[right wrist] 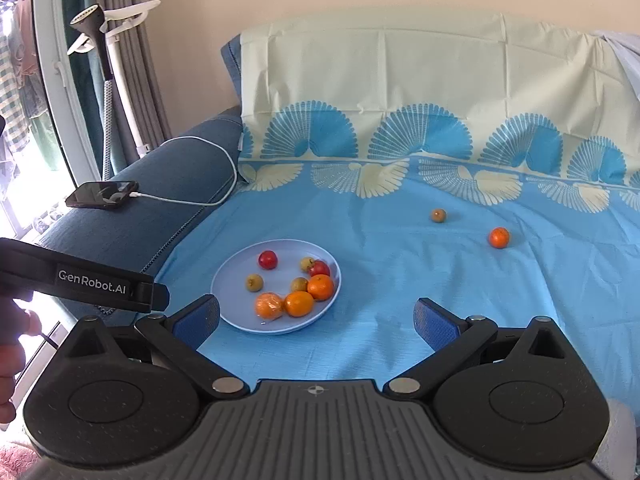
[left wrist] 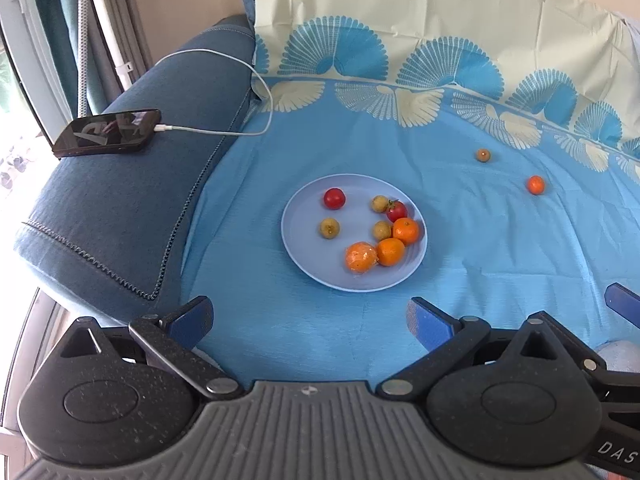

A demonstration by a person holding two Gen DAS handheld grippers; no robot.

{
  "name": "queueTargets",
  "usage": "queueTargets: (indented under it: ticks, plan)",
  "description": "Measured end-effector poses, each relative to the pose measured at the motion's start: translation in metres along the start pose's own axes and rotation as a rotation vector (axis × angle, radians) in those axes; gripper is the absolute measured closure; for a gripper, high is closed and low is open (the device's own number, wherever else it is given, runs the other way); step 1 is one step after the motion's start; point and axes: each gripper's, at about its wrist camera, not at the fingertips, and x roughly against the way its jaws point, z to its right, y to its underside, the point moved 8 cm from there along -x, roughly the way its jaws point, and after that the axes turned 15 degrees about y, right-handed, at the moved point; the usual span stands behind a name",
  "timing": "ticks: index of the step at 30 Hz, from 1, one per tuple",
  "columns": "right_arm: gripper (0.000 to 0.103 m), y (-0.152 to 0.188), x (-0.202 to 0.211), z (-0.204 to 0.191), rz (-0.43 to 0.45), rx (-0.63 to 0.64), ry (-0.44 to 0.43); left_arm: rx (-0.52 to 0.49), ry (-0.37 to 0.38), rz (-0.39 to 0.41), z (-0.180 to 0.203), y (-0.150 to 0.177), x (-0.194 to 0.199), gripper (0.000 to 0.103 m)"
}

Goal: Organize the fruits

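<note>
Both claws hang low over the near edge of the blue sheet (left wrist: 500, 248), jaws spread wide and empty: the left gripper (left wrist: 310, 322) and the right gripper (right wrist: 316, 320). Just ahead sits the blue plate (right wrist: 236, 280), holding mandarins, cherry tomatoes and small greenish fruits. Farther off, toward the sheet's far right, a loose mandarin (right wrist: 499, 237) and a small brownish fruit (right wrist: 438, 215) lie well apart from the plate; being round, neither has a long axis. The right gripper looks better placed to fetch them. Beyond, a phone (left wrist: 108, 133) charges on the sofa arm.

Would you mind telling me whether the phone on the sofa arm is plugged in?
Plugged in: a white cable runs into the end of the phone, whose screen is dark.
</note>
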Motion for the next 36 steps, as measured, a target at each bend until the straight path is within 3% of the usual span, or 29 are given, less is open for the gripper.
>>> queueTargets:
  ticks: [11,19,23,29,32,36]
  plan:
    - [0.001,0.000,-0.044,0.046,-0.044,-0.076,0.078,-0.054,0.024,-0.072,0.035,-0.025,-0.053,0.000]
    - [0.001,-0.002,-0.095,0.106,-0.066,-0.147,0.197,-0.119,0.058,-0.136,0.085,-0.057,-0.114,0.000]
    - [0.001,-0.007,-0.128,0.145,-0.064,-0.193,0.283,-0.144,0.083,-0.167,0.113,-0.082,-0.158,0.000]
    - [0.001,-0.014,-0.200,0.204,-0.076,-0.222,0.371,-0.214,0.139,-0.132,0.163,-0.138,-0.241,0.000]
    - [0.001,-0.018,-0.250,0.222,-0.092,-0.189,0.386,-0.228,0.149,-0.149,0.182,-0.161,-0.296,0.000]
    - [0.001,-0.025,-0.321,0.233,-0.110,-0.144,0.354,-0.281,0.149,-0.077,0.200,-0.194,-0.357,0.000]
